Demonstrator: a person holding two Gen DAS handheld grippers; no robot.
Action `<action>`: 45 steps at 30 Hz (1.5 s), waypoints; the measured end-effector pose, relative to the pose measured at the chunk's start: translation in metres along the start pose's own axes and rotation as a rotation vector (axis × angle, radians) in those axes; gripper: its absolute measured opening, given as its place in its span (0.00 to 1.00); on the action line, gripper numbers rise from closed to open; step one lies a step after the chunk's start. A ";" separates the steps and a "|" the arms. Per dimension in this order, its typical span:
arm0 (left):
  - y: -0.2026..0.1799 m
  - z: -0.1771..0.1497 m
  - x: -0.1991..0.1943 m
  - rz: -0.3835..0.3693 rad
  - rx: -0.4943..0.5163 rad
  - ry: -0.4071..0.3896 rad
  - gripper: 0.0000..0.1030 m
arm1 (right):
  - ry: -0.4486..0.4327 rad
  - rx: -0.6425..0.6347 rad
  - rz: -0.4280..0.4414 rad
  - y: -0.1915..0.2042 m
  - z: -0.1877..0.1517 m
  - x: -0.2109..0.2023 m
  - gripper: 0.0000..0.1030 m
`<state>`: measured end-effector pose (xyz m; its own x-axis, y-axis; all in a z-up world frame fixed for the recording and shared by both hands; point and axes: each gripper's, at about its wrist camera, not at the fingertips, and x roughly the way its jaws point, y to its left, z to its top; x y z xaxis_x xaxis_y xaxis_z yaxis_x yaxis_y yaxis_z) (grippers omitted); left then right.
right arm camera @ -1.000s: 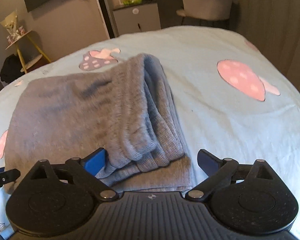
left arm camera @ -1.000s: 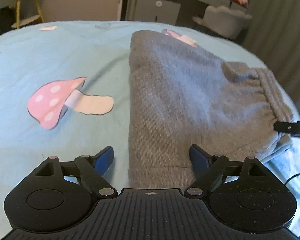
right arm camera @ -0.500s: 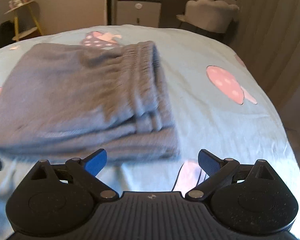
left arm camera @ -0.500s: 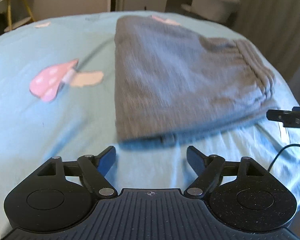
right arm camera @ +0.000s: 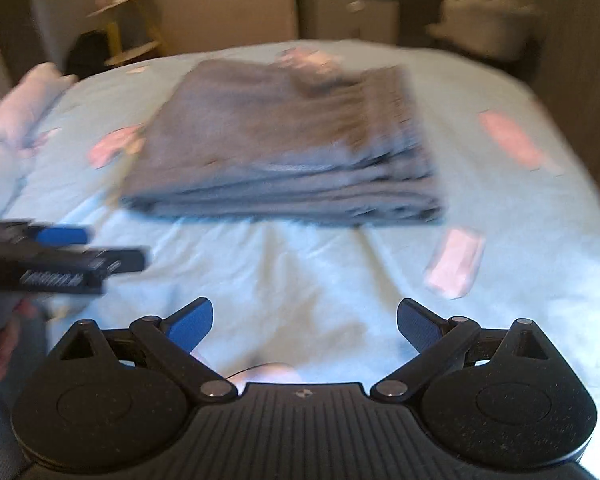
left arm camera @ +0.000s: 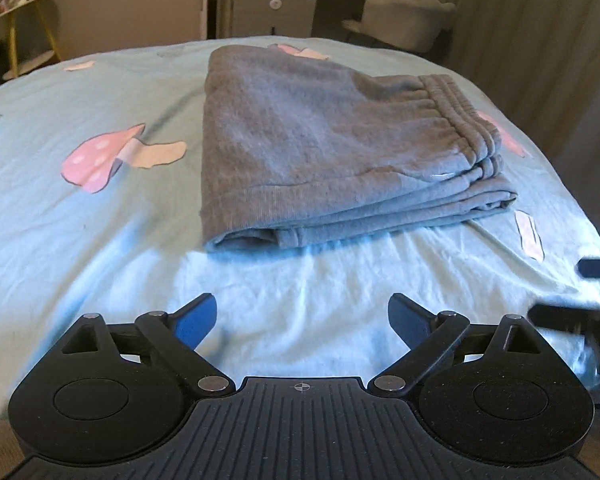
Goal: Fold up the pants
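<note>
two tools are held above the bed, and both have their blue fingers spread wide apart with nothing between them. the left tool (left arm camera: 302, 320) is over a bare, wrinkled part of the bed sheet (left arm camera: 300, 292), a little before the pants. the right tool (right arm camera: 305, 322) is in the same kind of place, also apart from the cloth, and its picture is blurred.

the grey pants (left arm camera: 324, 148) lie folded in a flat, thick packet on the middle of the bed. in the left wrist view the layers are stacked at the near edge, and the ribbed waistband (left arm camera: 460, 120) runs along the right side of the packet. in the right wrist view the pants (right arm camera: 288, 148) show the same stacked layers at the near edge, but the details are smeared.

the sheet is light blue and has pink mushroom prints; one mushroom print (left arm camera: 112, 156) is on the sheet to the left of the pants, well apart from them. in the right wrist view the left tool comes in from the left edge as a dark bar with a blue tip, and in the left wrist view a dark blurred part of the right tool shows at the right edge.

behind the bed stand a grey cabinet (left arm camera: 274, 14), a pale chair (left arm camera: 408, 20) and a small yellow shelf (left arm camera: 24, 28) by the wall.
</note>
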<state>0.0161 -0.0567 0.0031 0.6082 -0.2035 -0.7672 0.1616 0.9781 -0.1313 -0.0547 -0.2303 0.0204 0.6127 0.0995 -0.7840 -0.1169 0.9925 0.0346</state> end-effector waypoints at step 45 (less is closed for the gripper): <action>0.015 -0.001 0.021 0.135 -0.033 -0.032 0.99 | -0.182 -0.042 -0.165 0.046 0.009 0.047 0.96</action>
<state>0.0302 -0.0465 -0.0154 0.6474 -0.0706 -0.7589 0.0511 0.9975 -0.0492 -0.0242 -0.1791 -0.0094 0.7564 -0.0484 -0.6523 -0.0338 0.9930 -0.1129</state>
